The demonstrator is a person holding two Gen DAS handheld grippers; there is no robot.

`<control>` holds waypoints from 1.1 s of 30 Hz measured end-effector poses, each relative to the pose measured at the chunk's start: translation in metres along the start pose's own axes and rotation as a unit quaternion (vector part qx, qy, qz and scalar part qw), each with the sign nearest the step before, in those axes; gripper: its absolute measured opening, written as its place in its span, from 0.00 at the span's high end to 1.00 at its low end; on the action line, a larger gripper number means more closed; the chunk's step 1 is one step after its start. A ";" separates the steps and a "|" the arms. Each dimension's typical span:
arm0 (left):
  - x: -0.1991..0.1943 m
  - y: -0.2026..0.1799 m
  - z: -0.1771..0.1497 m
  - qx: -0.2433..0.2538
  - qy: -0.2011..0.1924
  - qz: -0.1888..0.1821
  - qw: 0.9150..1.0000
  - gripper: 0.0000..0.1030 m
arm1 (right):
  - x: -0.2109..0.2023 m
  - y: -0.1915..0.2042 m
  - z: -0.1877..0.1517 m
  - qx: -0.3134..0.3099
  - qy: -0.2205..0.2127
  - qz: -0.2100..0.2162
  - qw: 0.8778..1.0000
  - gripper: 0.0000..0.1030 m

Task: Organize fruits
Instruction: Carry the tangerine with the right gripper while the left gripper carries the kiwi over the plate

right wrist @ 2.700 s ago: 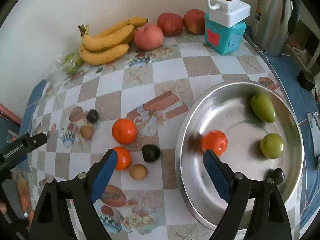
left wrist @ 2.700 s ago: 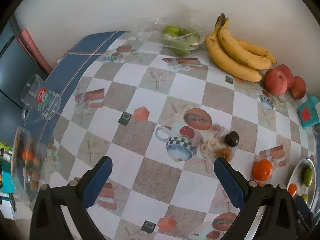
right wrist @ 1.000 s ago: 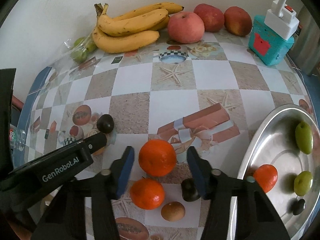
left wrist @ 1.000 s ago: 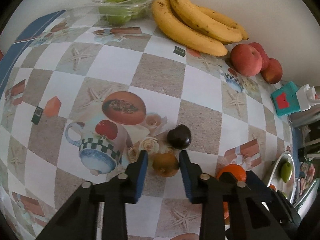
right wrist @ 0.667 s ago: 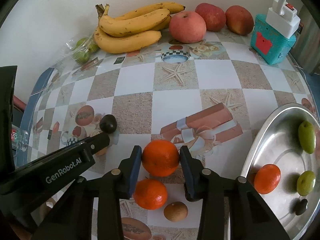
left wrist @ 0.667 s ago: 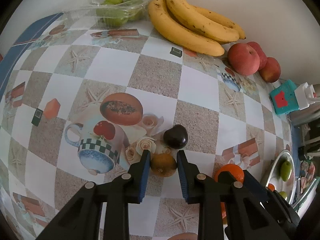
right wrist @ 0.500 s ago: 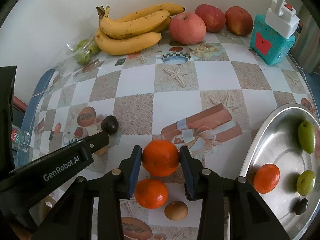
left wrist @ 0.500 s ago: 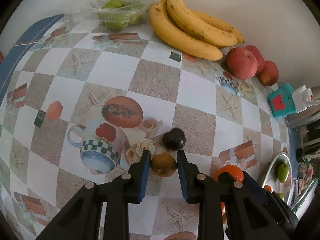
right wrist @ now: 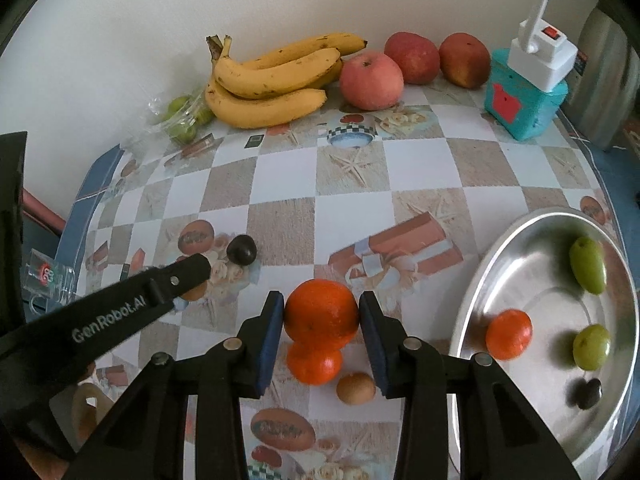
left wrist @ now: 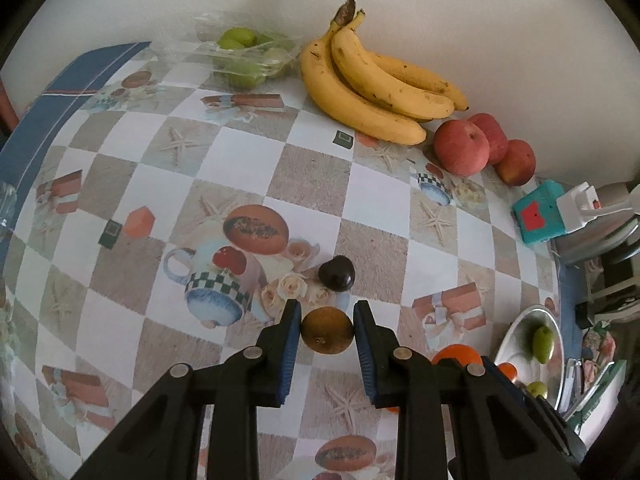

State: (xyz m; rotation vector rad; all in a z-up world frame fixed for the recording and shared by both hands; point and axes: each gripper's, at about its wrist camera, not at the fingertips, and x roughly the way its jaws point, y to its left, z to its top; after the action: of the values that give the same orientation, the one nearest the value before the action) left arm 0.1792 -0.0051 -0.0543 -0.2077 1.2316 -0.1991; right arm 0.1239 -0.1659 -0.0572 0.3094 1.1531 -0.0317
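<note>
Fruits lie scattered over your checkered tablecloth (left wrist: 312, 168), and each of your grippers has one clamped. Your left gripper (left wrist: 327, 330) sits low in the centre of its view, its blue pads (left wrist: 291, 326) pressed against both sides of a small brown fruit (left wrist: 327, 331); just above it in the frame, a dark plum (left wrist: 337, 274) rests on the cloth, apart from the pads. Your right gripper (right wrist: 321, 322) has its fingers closed on a large orange (right wrist: 321, 314) in the lower centre of its view, with a smaller orange (right wrist: 314, 363) directly below it in the frame and another small brown fruit (right wrist: 355, 388) just to the right of that one. In the right part of that view, a steel tray (right wrist: 472, 292) holds one small orange (right wrist: 509, 334), two green fruits (right wrist: 587, 260) and a small dark fruit (right wrist: 587, 394). Along the wall at the top of both views you have a bunch of bananas (right wrist: 276, 80), three red apples (right wrist: 372, 80) to its right, and a clear bag of green fruits (left wrist: 248, 56) to its left. A teal box (right wrist: 524, 106) with a white switch unit (right wrist: 546, 58) on top stands at the upper right of the right wrist view.
</note>
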 end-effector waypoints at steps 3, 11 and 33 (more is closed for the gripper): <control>-0.006 0.004 -0.004 -0.003 -0.002 0.001 1.000 0.72 | -0.007 -0.002 -0.007 0.003 0.003 -0.002 1.000 0.61; -0.025 0.019 -0.023 -0.010 -0.008 0.013 1.000 0.72 | -0.026 -0.011 -0.022 0.022 0.004 -0.004 1.000 0.61; -0.058 -0.029 -0.065 0.062 -0.030 0.012 0.998 0.72 | -0.074 -0.051 -0.061 0.075 -0.017 -0.015 0.997 0.61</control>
State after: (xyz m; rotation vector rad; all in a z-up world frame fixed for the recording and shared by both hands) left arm 0.0977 -0.0211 -0.0141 -0.0908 1.1566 -0.2451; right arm 0.0298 -0.2085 -0.0247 0.4231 1.1242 -0.1503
